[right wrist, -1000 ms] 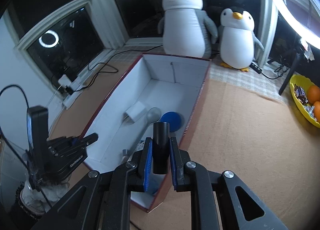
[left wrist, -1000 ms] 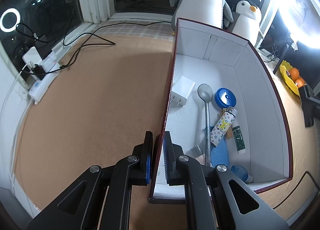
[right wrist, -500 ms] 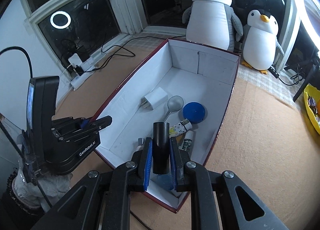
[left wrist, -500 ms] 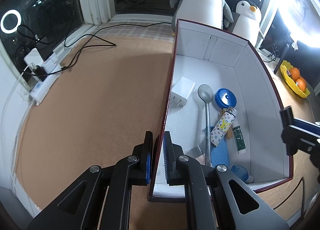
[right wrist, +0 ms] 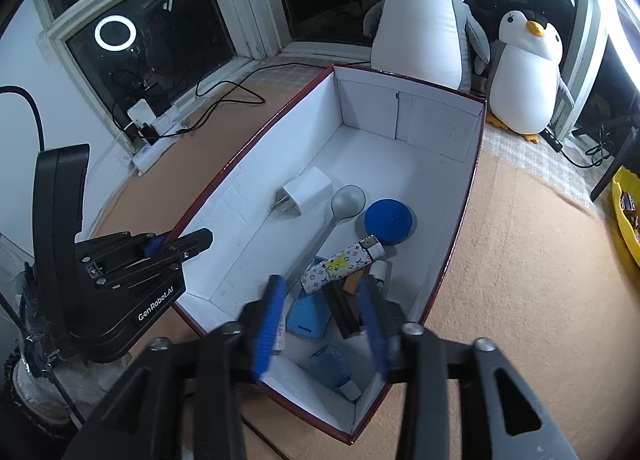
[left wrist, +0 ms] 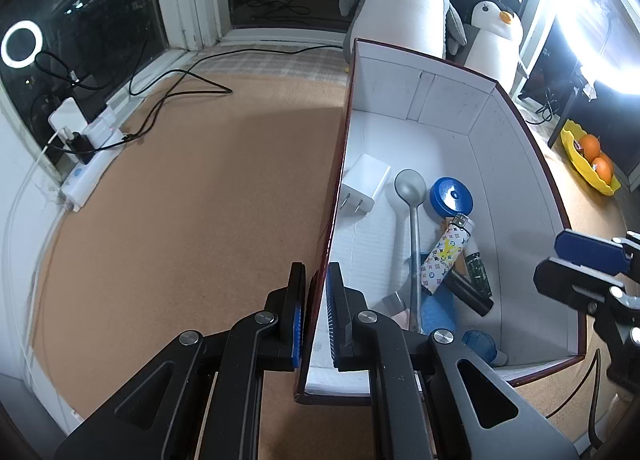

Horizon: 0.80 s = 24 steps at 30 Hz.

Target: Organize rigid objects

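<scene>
While left tongs (left wrist: 315, 308) clamp the box (left wrist: 520, 196) wall, right tongs (right wrist: 322, 324) spread apart above black cylinder (right wrist: 342, 310)

A black cylinder (right wrist: 341, 310) is seen lying flat in the white-lined box (right wrist: 404, 116), tucked under the patterned lighter (right wrist: 342, 264) at 12 o'clock, possibly touching the blue case (right wrist: 310, 314).
</scene>
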Each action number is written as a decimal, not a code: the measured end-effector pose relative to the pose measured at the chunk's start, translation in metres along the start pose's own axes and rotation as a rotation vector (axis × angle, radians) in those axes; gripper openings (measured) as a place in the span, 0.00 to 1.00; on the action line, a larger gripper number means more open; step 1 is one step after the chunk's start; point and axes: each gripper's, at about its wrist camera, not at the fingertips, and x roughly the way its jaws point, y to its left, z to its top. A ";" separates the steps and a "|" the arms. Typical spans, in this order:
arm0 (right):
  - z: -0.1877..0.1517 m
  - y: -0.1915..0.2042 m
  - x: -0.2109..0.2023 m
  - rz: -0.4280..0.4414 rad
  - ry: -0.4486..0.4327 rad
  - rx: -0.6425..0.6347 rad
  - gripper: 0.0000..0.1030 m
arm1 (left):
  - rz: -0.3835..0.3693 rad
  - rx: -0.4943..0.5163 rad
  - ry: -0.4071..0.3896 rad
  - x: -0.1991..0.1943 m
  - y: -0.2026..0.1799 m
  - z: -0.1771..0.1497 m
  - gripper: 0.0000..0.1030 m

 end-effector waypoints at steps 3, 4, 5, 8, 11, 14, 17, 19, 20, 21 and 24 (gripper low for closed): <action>0.000 -0.001 0.000 0.004 0.000 0.007 0.41 | 0.000 -0.001 0.001 0.000 0.000 0.000 0.09; 0.000 -0.001 -0.001 0.005 0.000 0.008 0.41 | 0.000 0.000 -0.001 0.000 0.000 0.000 0.09; 0.000 -0.001 -0.001 0.005 0.000 0.007 0.42 | 0.000 0.000 -0.002 -0.001 0.000 0.000 0.09; 0.000 -0.001 -0.002 0.007 -0.001 0.008 0.42 | 0.000 0.000 -0.002 -0.001 0.000 0.001 0.09; -0.001 -0.002 -0.004 0.009 -0.007 0.010 0.44 | -0.003 0.001 -0.001 -0.002 0.000 0.003 0.09; -0.002 -0.004 -0.010 0.009 -0.019 0.014 0.44 | -0.004 0.001 -0.011 -0.006 -0.001 0.004 0.09; -0.002 -0.005 -0.015 0.008 -0.030 0.018 0.45 | 0.004 0.010 -0.034 -0.011 -0.003 0.005 0.09; -0.002 -0.007 -0.018 0.008 -0.037 0.022 0.45 | 0.005 0.017 -0.044 -0.014 -0.005 0.006 0.09; -0.002 -0.007 -0.020 0.009 -0.039 0.023 0.46 | 0.008 0.021 -0.049 -0.016 -0.005 0.007 0.09; -0.002 -0.007 -0.021 0.010 -0.043 0.024 0.47 | 0.012 0.021 -0.052 -0.017 -0.005 0.008 0.09; -0.003 -0.008 -0.026 0.012 -0.055 0.026 0.48 | 0.020 0.016 -0.066 -0.021 -0.004 0.010 0.14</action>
